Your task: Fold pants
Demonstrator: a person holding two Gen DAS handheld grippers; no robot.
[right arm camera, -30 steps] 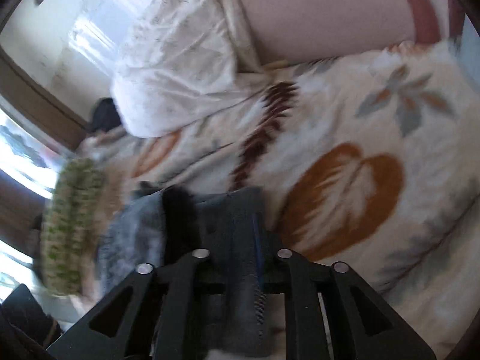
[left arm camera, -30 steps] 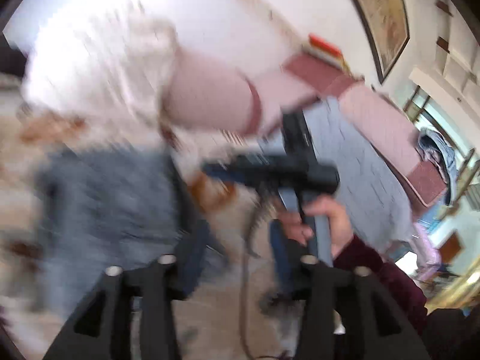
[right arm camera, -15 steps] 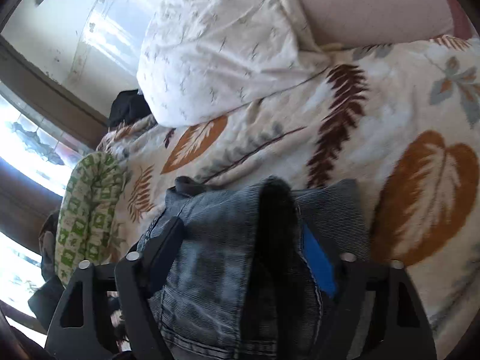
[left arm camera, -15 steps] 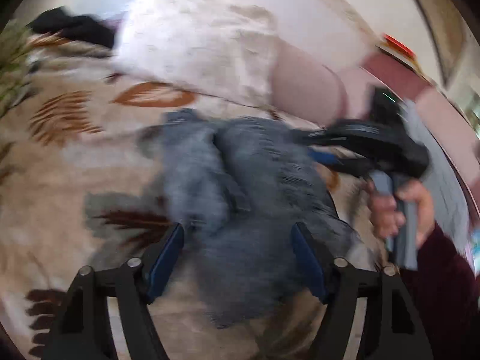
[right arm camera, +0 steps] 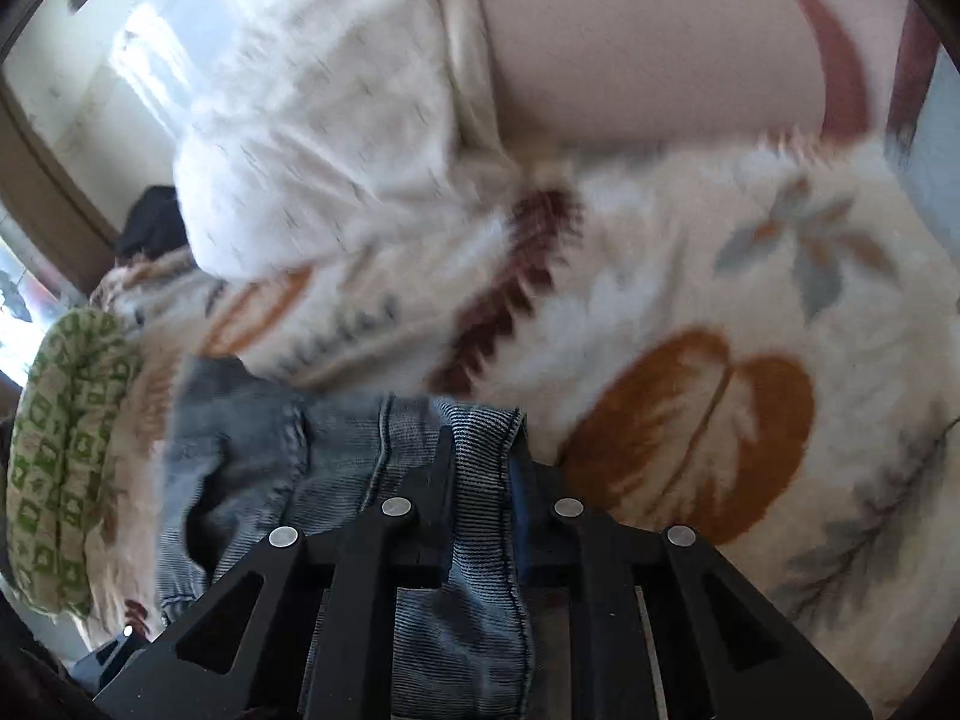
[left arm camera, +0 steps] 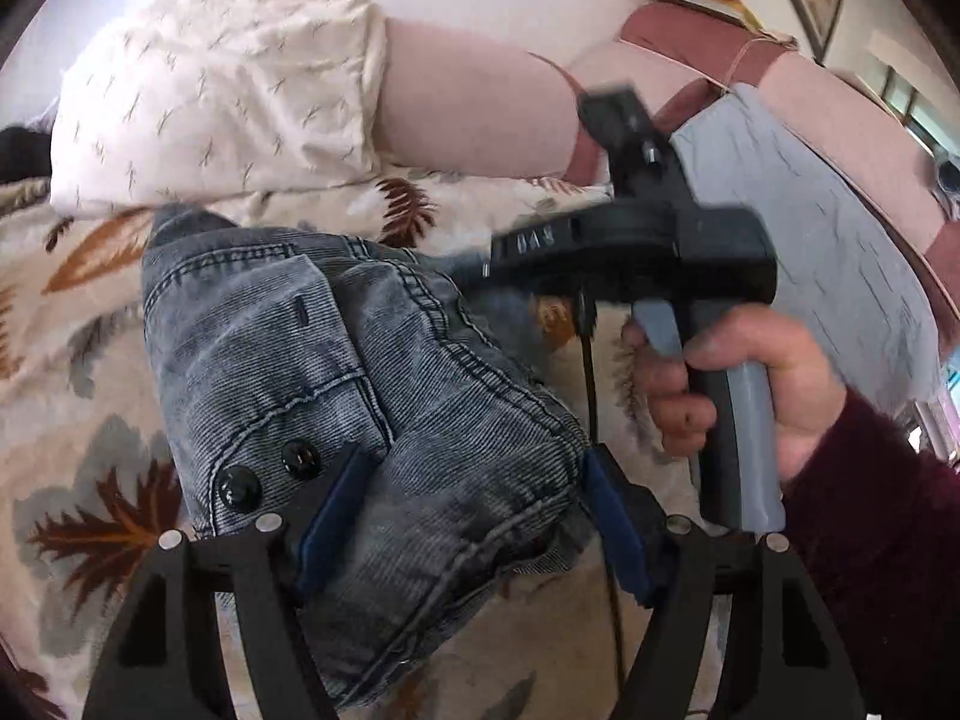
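Lying bunched on the leaf-print blanket (left arm camera: 90, 360), jeans (left arm camera: 360, 390). Left gripper (left arm camera: 474, 516) spread wide around 1 thick fold, right gripper (right arm camera: 480, 480) closing, pinching a denim edge.

Pants (left arm camera: 336, 360) on the blanket (left arm camera: 78, 396), pillow (left arm camera: 222, 84) behind pants, bolster (left arm camera: 474, 114) right of pillow, right gripper (left arm camera: 480, 270) at pants' right edge
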